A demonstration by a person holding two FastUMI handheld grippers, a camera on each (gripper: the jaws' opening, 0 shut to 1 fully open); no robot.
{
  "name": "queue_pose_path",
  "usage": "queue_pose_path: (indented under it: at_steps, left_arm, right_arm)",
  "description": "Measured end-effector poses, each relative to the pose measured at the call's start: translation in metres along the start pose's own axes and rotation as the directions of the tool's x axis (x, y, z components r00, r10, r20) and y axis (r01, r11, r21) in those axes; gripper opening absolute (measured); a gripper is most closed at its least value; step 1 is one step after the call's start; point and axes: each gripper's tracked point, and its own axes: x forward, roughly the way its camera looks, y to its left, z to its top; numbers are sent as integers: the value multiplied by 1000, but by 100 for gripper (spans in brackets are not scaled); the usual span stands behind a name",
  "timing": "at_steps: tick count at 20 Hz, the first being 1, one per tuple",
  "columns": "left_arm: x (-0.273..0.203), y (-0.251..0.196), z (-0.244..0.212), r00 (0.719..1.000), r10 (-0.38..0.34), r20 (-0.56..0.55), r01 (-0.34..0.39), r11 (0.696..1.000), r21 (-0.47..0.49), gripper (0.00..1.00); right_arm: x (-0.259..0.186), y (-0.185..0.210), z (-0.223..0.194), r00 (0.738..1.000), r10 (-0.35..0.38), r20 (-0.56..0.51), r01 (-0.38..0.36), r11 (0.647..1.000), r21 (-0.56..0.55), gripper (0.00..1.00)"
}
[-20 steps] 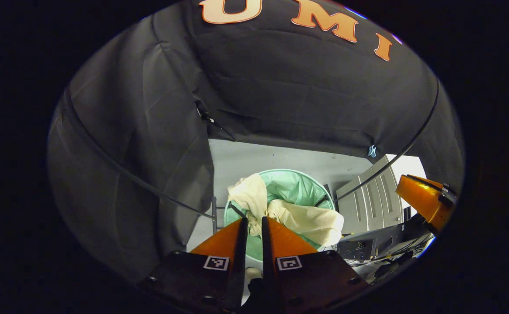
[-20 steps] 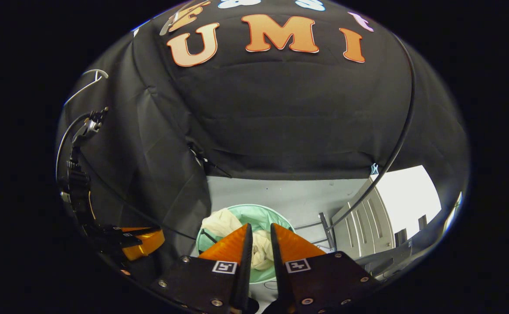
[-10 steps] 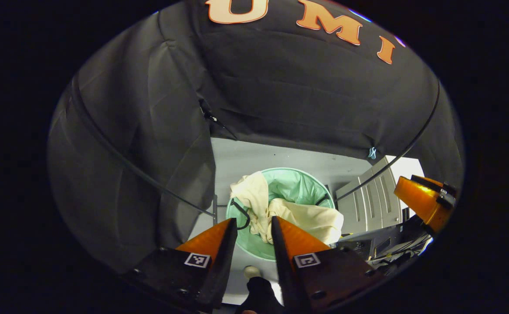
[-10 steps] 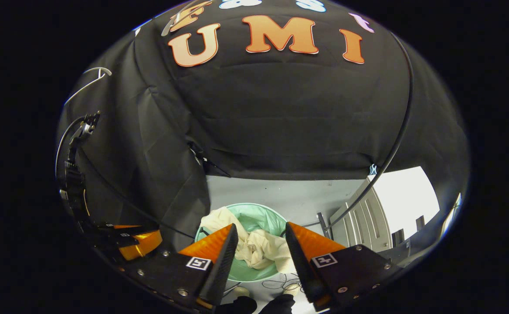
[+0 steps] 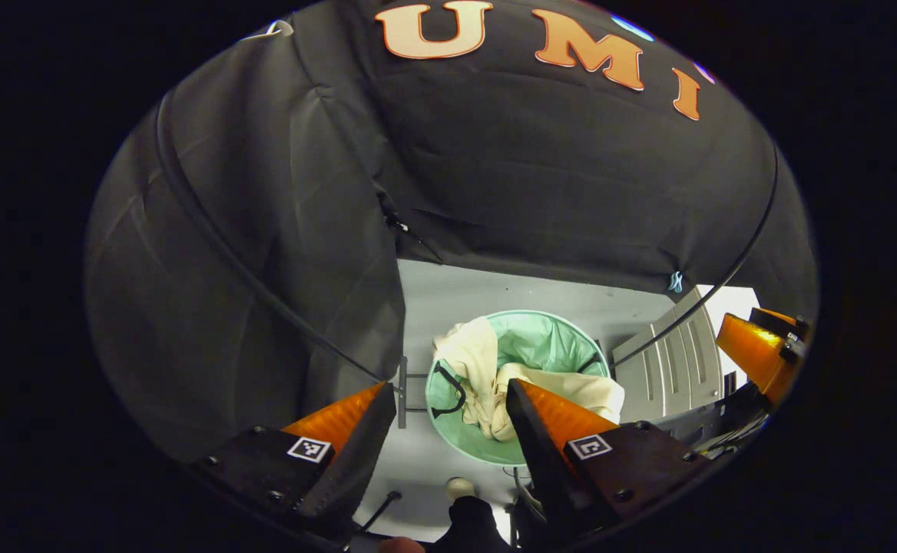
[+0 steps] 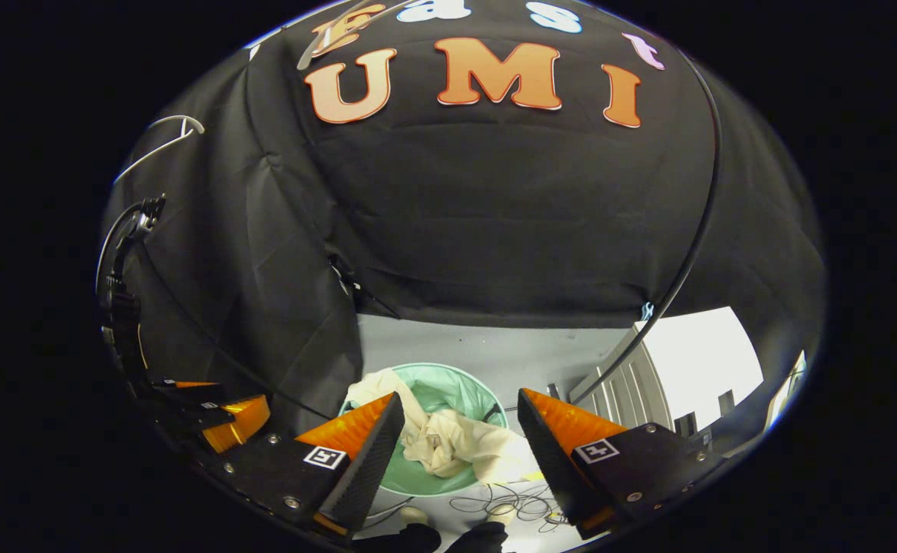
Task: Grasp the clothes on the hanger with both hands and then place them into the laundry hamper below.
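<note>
My own fingers cut off the near rim of the laundry hamper (image 5: 518,349) at six o'clock. The cream clothes (image 5: 487,369) lie inside it, one fold draped over the rim toward four o'clock. My left gripper (image 5: 441,399) and right gripper (image 6: 460,407) both hang above, spread wide and holding nothing. Bare grey floor (image 5: 456,288) rings the hamper.

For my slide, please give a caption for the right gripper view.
Open tongs above the green hamper, cream clothes draped over its rim.
</note>
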Motion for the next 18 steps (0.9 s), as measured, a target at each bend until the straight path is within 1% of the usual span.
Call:
queue_pose_path:
  at_steps: [3, 9, 14, 18]
  left_arm:
    - [-12, 3, 10, 999, -14, 29, 15, 999, -30, 96]
    - [-43, 6, 38, 993, -23, 113, 29, 998, -50, 96]
    - [-69, 7, 61, 982, -34, 185, 46, 997, -60, 96]
    - [-86, 9, 76, 970, -36, 242, 52, 997, -58, 96]
  right_arm:
    - [-11, -3, 10, 999, -9, 34, 8, 1000, 8, 93]
    - [-35, -6, 35, 995, -18, 95, 17, 1000, 10, 93]
    - [-60, -9, 63, 987, -27, 159, 21, 999, 39, 93]
    - [-85, -14, 90, 974, -40, 221, 37, 999, 19, 92]
